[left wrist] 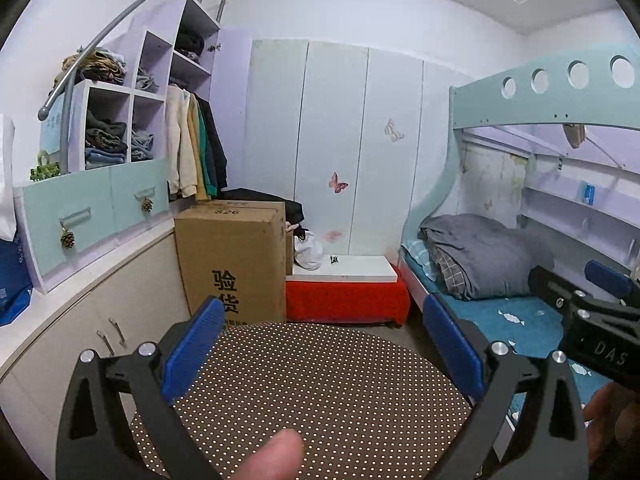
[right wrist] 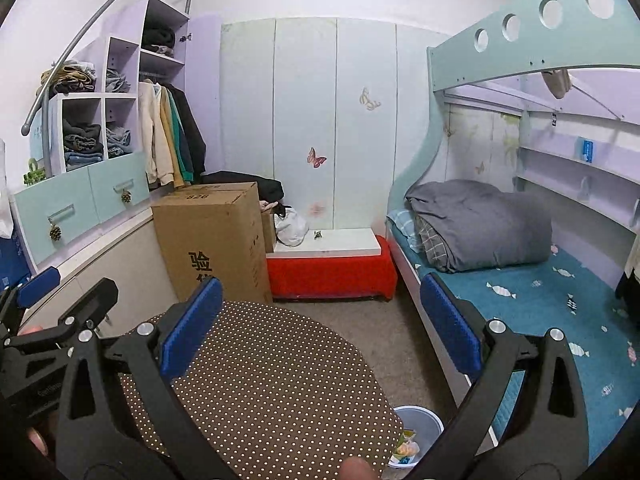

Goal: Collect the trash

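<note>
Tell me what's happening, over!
Both tongs open, empty. Trash bin on floor beside dotted round table, wrappers inside. Nothing blocking it.

A pale grey bin is standing upright on the floor, open-topped, partly tucked under the dotted table's edge. Trash, yellow, white and blue wrappers, is lying inside it.

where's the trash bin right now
The trash bin shows only in the right wrist view, at the bottom, on the floor between the polka-dot round table and the bed. It already has wrappers inside.
</note>
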Demonstrator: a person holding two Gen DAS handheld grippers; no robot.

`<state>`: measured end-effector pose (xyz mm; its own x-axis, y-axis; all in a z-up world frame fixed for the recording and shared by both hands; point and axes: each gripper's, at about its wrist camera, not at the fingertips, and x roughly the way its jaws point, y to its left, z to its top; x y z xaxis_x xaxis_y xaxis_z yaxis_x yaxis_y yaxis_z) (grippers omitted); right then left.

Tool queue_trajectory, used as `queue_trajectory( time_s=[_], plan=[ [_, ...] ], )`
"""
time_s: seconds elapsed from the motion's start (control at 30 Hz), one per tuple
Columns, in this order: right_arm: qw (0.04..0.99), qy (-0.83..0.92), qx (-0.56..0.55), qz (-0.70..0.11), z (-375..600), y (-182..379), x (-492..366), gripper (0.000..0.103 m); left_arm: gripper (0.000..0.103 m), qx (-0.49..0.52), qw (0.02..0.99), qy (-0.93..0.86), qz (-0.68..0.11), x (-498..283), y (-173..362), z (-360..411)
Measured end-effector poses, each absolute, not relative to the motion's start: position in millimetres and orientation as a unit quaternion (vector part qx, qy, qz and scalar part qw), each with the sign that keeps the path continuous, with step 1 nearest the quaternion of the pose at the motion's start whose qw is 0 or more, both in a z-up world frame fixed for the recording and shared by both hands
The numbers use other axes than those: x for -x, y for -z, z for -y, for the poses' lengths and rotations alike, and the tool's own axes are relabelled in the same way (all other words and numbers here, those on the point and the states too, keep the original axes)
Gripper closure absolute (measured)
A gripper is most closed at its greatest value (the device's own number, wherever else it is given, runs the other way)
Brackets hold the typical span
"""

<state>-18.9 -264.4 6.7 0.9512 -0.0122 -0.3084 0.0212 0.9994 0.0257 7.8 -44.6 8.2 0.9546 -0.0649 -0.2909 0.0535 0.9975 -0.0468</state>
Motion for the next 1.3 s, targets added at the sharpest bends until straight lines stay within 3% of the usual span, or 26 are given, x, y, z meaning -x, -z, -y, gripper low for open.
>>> queue_trajectory(
  time_s=[1.3],
  plan=[
    [0.988,0.017,-0.026,-0.149,270.9,-11.0,21.1,0.006,0.005,0.017,0.989,0.037,-0.140,-4.0,-9.9,68.8]
  ],
)
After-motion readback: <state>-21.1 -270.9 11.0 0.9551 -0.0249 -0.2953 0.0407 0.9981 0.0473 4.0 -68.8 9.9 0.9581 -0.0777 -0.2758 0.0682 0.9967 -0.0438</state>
